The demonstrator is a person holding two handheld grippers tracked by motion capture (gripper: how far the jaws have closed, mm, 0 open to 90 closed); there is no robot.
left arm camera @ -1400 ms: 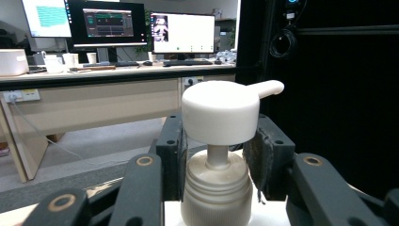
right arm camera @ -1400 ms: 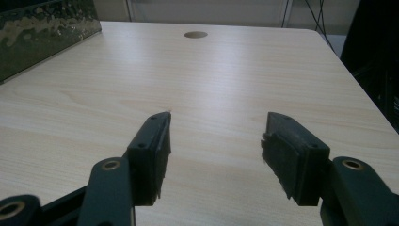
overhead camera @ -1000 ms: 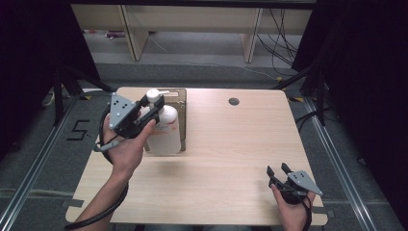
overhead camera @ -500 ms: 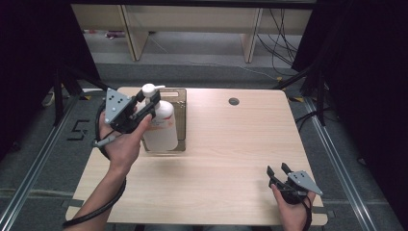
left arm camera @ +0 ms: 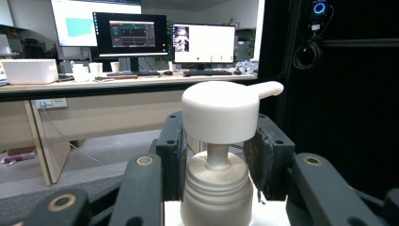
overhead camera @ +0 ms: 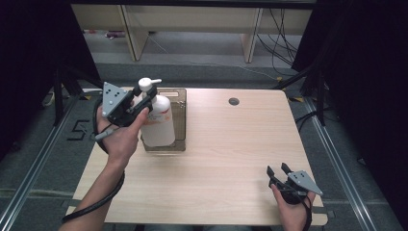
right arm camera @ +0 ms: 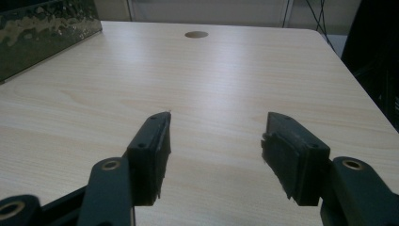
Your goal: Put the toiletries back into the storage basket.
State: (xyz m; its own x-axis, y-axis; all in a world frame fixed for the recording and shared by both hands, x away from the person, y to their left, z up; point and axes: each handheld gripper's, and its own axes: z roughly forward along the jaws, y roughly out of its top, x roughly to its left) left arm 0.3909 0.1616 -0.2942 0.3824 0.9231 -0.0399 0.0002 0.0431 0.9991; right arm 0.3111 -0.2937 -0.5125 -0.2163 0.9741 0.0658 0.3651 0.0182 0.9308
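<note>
My left gripper (overhead camera: pixel 144 102) is clamped on the neck of the pump bottle (overhead camera: pixel 158 126), just under its white pump head (left arm camera: pixel 220 111); in the left gripper view the jaws sit on either side of the stem above the collar. The bottle hangs over the clear tray (overhead camera: pixel 178 126) near the desk's (overhead camera: pixel 231 159) far left corner; whether its base is in the tray I cannot tell. My right gripper (overhead camera: pixel 277 174) waits open and empty by the near right corner, nothing between its jaws.

I judge the step to be carrying the bottle by its neck. To do it well I should keep it upright, keep the grip below the pump head so the bottle cannot slip, and clear the tray's wall before moving sideways.
</note>
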